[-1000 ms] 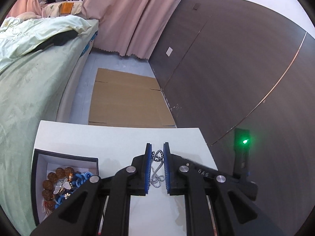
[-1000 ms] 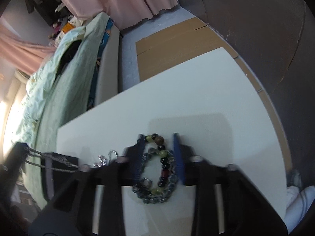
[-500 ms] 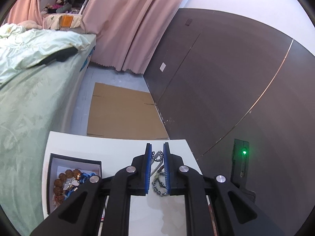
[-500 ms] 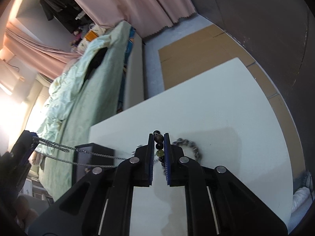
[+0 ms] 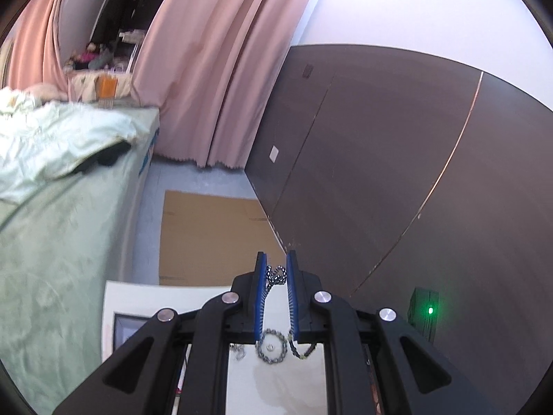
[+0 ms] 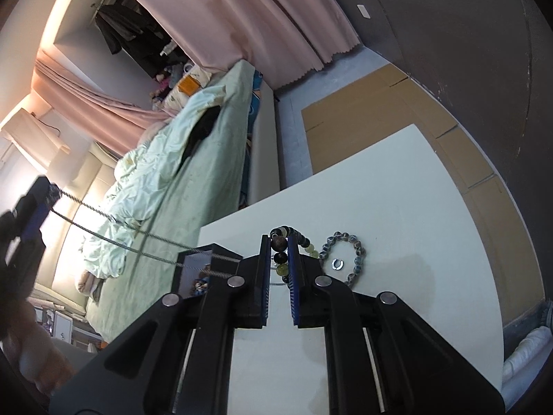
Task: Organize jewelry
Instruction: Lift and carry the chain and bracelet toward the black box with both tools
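1. My left gripper (image 5: pixel 275 271) is pinching a chain (image 5: pixel 276 274) at lower centre.
2. My right gripper (image 6: pixel 279 247) is clamping a bead bracelet (image 6: pixel 280 254) above the surface (image 6: pixel 397 207).
3. Another bracelet (image 6: pixel 357 254) is lying just right.

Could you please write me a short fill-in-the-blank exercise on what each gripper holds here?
1. The left gripper is shut on a silver ____.
2. The right gripper is shut on a ____ bracelet.
3. A second bracelet lies on the white ____.
4. A small ring lies ____ that second bracelet's loop.

Missing words: chain; beaded; table; inside
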A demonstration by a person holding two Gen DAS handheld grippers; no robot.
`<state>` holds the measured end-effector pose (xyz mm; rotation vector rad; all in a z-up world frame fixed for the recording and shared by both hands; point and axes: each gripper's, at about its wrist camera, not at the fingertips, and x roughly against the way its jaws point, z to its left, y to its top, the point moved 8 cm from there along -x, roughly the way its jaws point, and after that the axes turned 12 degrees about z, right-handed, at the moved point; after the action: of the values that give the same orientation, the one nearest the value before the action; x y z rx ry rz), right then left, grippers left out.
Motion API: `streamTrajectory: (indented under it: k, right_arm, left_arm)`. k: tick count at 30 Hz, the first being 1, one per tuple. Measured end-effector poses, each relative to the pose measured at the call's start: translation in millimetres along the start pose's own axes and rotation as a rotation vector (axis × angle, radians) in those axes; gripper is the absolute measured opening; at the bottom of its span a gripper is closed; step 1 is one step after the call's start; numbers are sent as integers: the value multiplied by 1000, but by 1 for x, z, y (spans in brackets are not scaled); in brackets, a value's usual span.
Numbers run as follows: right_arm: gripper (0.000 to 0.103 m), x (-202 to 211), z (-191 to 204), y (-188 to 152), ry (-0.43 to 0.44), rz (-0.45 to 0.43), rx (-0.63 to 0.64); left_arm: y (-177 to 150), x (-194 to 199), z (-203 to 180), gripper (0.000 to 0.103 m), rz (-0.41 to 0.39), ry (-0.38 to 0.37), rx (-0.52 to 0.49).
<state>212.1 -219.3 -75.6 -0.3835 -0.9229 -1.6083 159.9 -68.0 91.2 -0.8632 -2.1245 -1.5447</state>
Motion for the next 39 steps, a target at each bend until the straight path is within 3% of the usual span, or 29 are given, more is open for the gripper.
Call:
streamTrajectory:
  k: [10, 26, 32, 39]
  right_arm:
    - [11, 18, 6, -2, 59, -18, -4]
    - [11, 7, 22, -9, 91, 3, 17]
    - [11, 0, 25, -12, 86, 16, 25]
    - [11, -7, 27, -15, 72, 29, 31]
  left_arm:
    - [43, 62, -29, 9, -95, 87, -73]
    - [87, 156, 13, 9, -205, 209, -46]
    - [90, 156, 24, 9, -205, 227, -50]
    - [86, 127, 52, 9, -167, 241, -16]
